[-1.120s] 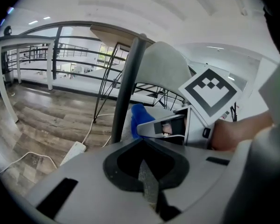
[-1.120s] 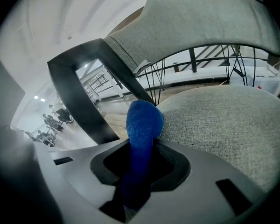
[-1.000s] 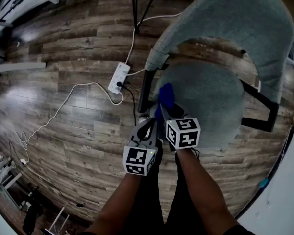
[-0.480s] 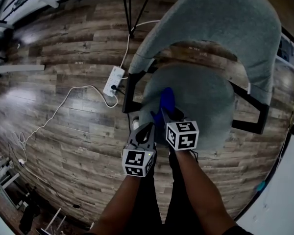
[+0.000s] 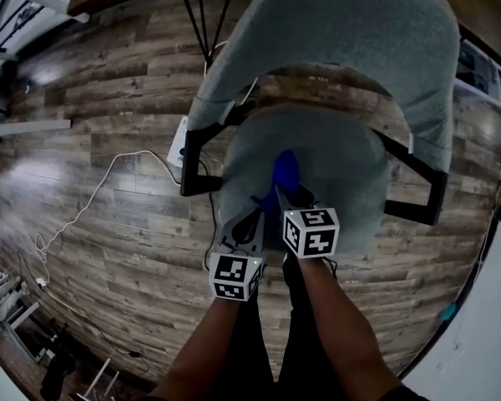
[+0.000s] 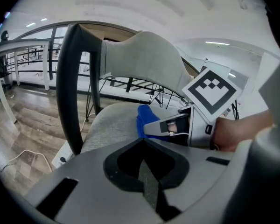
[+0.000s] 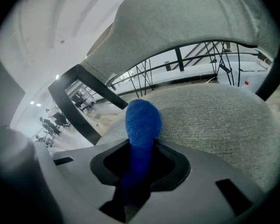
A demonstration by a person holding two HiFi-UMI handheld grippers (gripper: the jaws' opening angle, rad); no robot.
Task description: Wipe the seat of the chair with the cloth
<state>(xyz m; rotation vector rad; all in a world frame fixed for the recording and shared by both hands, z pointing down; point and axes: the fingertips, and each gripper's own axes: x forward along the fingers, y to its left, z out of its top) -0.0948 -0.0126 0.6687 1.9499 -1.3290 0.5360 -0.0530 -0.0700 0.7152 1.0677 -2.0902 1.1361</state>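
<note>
Wood plank floor (image 5: 100,98) all around, with a white cable (image 5: 90,200) snaking across it on the left. Sitting on it is a chair with a grey fabric seat (image 5: 338,161), a curved back (image 5: 359,32) and a black frame (image 5: 196,153).

The right gripper (image 5: 282,192) is clamped on a blue cloth (image 5: 285,170), and the cloth's rounded end pokes out over the front part of the seat, looks like it's touching the fabric. The left gripper (image 5: 255,220) is just beside the right one at the seat's front edge, jaws together with nothing in them.
</note>
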